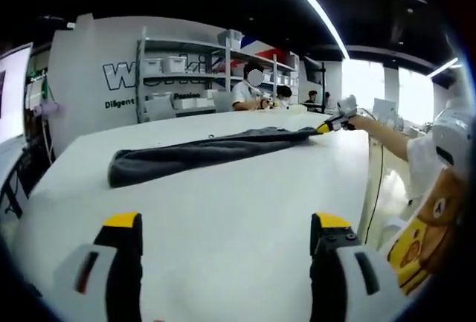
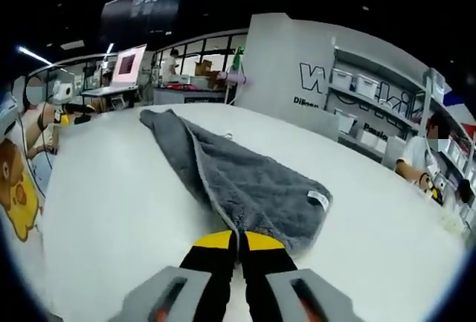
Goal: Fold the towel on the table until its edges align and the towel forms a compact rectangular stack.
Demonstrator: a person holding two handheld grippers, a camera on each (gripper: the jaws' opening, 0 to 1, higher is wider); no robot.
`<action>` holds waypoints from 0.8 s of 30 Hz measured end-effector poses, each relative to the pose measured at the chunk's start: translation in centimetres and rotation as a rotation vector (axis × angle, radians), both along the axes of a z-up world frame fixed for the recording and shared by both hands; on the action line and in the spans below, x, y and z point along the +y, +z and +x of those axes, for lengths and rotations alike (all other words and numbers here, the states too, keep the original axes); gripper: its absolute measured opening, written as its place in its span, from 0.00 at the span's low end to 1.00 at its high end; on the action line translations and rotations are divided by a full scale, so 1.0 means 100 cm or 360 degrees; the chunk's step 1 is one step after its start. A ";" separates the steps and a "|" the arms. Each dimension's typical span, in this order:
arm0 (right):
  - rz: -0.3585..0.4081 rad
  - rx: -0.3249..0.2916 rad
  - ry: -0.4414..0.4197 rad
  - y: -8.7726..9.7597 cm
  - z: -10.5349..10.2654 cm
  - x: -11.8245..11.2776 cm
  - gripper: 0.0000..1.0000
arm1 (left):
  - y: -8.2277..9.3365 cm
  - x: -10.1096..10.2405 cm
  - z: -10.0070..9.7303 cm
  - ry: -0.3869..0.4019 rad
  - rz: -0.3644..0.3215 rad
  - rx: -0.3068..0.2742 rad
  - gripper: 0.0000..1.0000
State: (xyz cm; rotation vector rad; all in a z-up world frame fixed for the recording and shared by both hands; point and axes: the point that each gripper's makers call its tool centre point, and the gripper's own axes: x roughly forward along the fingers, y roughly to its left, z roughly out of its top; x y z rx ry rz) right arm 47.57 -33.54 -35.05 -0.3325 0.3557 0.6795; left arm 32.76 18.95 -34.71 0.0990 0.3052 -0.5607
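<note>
Both views face each other low across the towel.

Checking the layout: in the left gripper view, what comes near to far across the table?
Left tool → bare table → grey towel → shelves by the wall.

The left hand-held gripper had two black jaws capped with yellow tips, each rising from a pale grey housing with a dark slot in it. The right hand-held gripper had the same black jaws with yellow tips and grey housings, whose slots showed orange-red marks. The person wore a white short-sleeved shirt and a yellow apron printed with a brown cartoon bear.
</note>
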 end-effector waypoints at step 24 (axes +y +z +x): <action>0.0284 -0.0239 -0.0371 0.092 0.105 -0.011 0.04 | -0.002 0.000 -0.001 -0.0007 -0.0016 0.0000 0.98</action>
